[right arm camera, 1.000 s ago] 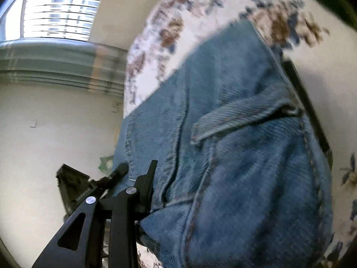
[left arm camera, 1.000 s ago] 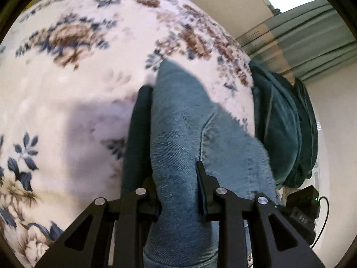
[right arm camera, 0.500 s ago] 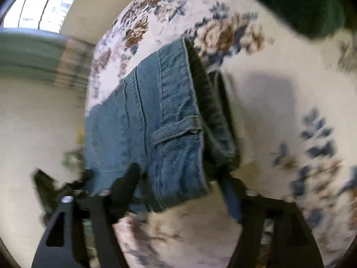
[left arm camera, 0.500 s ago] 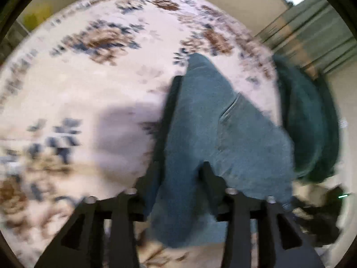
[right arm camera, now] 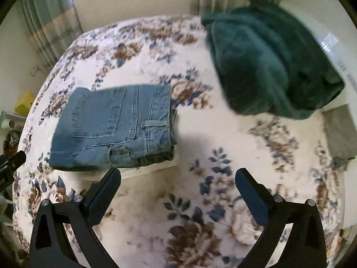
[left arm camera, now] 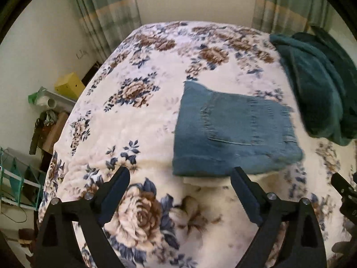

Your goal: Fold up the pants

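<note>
Change since a second ago: both grippers have let go of the denim and pulled back; then each was clamped on the cloth at close range, now the whole bundle is in view, lying free.
Left gripper (left arm camera: 180, 179): fingers spread wide, nothing between them, hovering over bare floral cover just short of the bundle's near edge.
Right gripper (right arm camera: 178, 179): fingers likewise wide apart and empty; the bundle lies ahead and to its left, its near edge close to the left finger (right arm camera: 104, 192), not touching as far as can be told.
Pants (right arm camera: 116, 125): blue jeans folded into a compact, squarish stack of several layers, back pocket and belt loop uppermost, resting flat on the bed.
Bed (left arm camera: 138, 134): floral cover, fairly smooth around the stack.
Green blanket (right arm camera: 267, 62): heaped at the far right, apart from the jeans.
Clutter beside bed: yellow box (left arm camera: 69, 86) and shelves along the wall, away from the work.
Meaning for the task: release and retreat with a tidy stack suggest the folding is finished, or nearly; at most a light press to flatten the top layer seems left.
</note>
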The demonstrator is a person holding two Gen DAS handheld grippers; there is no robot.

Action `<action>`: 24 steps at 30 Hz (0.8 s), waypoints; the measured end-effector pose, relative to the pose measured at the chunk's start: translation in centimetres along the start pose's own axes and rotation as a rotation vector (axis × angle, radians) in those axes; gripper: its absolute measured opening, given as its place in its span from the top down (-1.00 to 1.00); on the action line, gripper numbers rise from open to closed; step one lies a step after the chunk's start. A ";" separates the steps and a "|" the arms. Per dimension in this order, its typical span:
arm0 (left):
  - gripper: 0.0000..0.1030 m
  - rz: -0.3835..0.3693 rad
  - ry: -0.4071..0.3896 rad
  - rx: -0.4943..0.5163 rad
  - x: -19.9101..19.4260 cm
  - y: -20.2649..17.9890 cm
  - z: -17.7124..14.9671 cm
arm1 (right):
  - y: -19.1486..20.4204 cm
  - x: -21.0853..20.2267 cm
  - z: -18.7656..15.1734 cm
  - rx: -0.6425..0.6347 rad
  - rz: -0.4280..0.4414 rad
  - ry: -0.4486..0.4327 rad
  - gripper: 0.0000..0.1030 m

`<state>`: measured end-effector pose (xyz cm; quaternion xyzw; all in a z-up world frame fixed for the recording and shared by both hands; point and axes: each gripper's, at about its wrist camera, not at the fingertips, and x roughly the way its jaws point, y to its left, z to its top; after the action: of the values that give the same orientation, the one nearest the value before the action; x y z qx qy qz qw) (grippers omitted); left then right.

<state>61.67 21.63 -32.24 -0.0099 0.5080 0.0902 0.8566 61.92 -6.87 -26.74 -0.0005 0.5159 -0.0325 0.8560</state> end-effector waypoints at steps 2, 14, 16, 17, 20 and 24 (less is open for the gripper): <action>-0.79 -0.006 -0.023 0.004 -3.0 -0.3 -0.8 | -0.8 -4.2 -1.1 0.003 0.017 -0.026 -1.00; -0.79 0.015 -0.208 -0.027 -23.7 -1.1 -7.9 | -5.8 -28.0 -8.8 -0.051 0.064 -0.218 -1.00; -0.79 0.011 -0.244 -0.027 -27.2 -1.3 -9.4 | -6.7 -31.7 -10.4 -0.062 0.078 -0.247 -1.00; -0.79 0.010 -0.259 -0.029 -28.6 -1.4 -10.1 | -7.2 -33.5 -11.2 -0.068 0.083 -0.263 -1.00; -0.79 0.004 -0.292 -0.033 -32.4 -1.8 -12.2 | -8.6 -38.6 -13.5 -0.081 0.093 -0.306 -1.00; -0.79 -0.008 -0.323 -0.049 -36.7 -1.9 -14.9 | -10.2 -44.2 -16.3 -0.082 0.101 -0.332 -1.00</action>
<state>31.91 12.81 -7.63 -0.0180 0.3614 0.0994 0.9269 26.36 -14.02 4.98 -0.0150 0.3679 0.0320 0.9292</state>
